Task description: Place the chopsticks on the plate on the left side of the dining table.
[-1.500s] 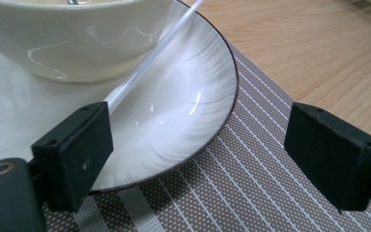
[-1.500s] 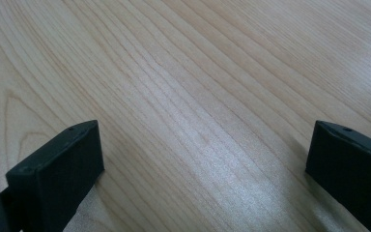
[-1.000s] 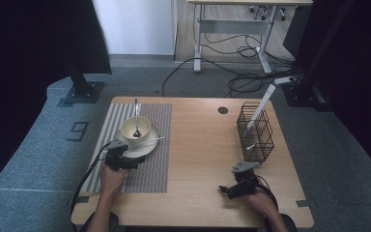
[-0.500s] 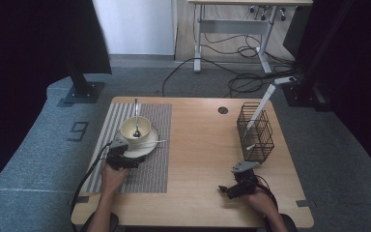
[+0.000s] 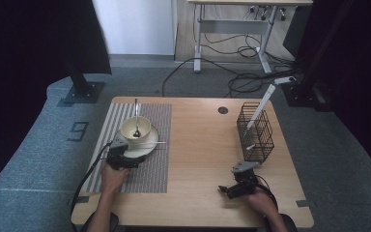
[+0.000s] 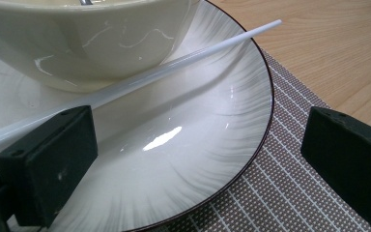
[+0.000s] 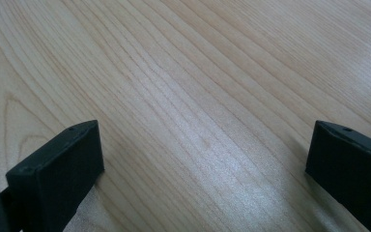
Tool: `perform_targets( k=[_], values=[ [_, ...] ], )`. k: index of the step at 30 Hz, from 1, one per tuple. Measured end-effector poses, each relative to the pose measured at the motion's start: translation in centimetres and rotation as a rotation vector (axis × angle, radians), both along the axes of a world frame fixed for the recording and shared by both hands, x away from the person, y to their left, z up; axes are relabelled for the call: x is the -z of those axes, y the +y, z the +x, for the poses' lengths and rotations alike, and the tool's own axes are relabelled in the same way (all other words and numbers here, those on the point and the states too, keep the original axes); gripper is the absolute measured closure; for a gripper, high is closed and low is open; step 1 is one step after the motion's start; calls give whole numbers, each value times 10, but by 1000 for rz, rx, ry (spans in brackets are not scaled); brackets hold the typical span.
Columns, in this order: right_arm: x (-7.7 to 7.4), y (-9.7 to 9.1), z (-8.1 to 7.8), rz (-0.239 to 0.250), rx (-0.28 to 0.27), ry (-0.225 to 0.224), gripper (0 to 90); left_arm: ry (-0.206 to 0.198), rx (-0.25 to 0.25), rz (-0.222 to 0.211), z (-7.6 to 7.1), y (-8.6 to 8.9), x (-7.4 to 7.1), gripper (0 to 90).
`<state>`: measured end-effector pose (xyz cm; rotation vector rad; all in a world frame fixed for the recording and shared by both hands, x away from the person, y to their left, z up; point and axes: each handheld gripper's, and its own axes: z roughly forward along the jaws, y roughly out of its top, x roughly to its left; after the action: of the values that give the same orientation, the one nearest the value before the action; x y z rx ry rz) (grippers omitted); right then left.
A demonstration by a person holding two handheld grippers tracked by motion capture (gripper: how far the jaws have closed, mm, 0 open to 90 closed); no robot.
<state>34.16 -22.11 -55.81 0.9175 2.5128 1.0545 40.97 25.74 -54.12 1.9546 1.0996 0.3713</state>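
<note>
Left gripper (image 5: 121, 157) low over the near rim of the plate (image 5: 147, 145), on the striped placemat (image 5: 147, 169). Left forearm in from the bottom edge, angled slightly inward, hand (image 5: 112, 175) wrapped round the gripper body, cable looping back toward the table's near-left corner. Jaws spread wide in the left gripper view (image 6: 198, 159), straddling the plate (image 6: 183, 145). White chopstick (image 6: 183, 58) lying slantwise across the plate, against the bowl (image 6: 77, 38), passing just above the left jaw; touching it or not, can't tell. Nothing clamped.

Bowl (image 5: 135, 128) sitting on the plate, spoon (image 5: 136, 116) standing in it, handle pointing away from the person. Chopstick (image 5: 154, 142) tip sticking out past the plate's right rim.

Right gripper (image 5: 234, 186) parked near the table's front edge, well apart from the plate, near the wire basket (image 5: 255, 131). Right hand (image 5: 261, 200) behind it, gripper pointing left. Jaws wide apart in the right gripper view (image 7: 203, 169), bare wooden table (image 7: 198, 72) between them.
</note>
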Motion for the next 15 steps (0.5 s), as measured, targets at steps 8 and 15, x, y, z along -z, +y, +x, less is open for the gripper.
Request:
perform_targets(
  k=[8, 15],
  values=[
    [0, 0, 0, 0, 0, 0, 0, 2, 1, -1, 0, 0, 0, 0],
    [0, 0, 0, 0, 0, 0, 0, 3, 4, -3, 0, 0, 1, 0]
  ],
)
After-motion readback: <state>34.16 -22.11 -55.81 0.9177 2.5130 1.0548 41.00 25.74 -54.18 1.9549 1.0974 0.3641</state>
